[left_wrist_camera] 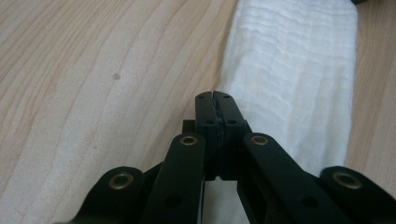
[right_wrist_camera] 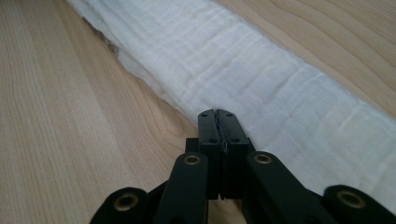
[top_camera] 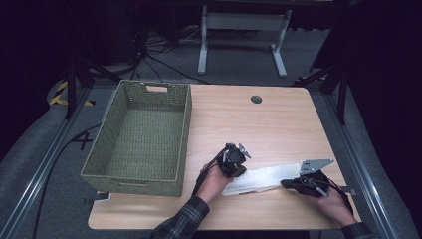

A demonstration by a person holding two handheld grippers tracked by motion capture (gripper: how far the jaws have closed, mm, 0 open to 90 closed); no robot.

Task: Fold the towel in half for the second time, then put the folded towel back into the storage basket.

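Surface (top_camera: 278,124): light wood-grain top with rounded corners; a small round dark cable hole (top_camera: 256,99) is set near its far edge.

Basket (top_camera: 141,175): green woven, rectangular, with cut-out handles in the end walls. It is placed on the left part of the surface, its interior bare.

Cloth (top_camera: 259,178): white, finely ribbed, folded into a long narrow strip. It is laid flat on the near right part of the surface, to the right of the basket and apart from it, between the two hands. Layered edges are seen along one long side in the right gripper view (right_wrist_camera: 261,79).

Left hand-held gripper (top_camera: 236,171): held by a hand in a plaid sleeve at the strip's left end. In the left gripper view (left_wrist_camera: 216,96) the jaws are pressed fully together, nothing seen between them, tips over the cloth's edge (left_wrist_camera: 289,79).

Right hand-held gripper (top_camera: 284,183): held low at the strip's right end, a grey three-cornered plate on top. Its jaws (right_wrist_camera: 217,113) are likewise closed flat against each other, at the cloth's near edge; no fabric is seen between them.
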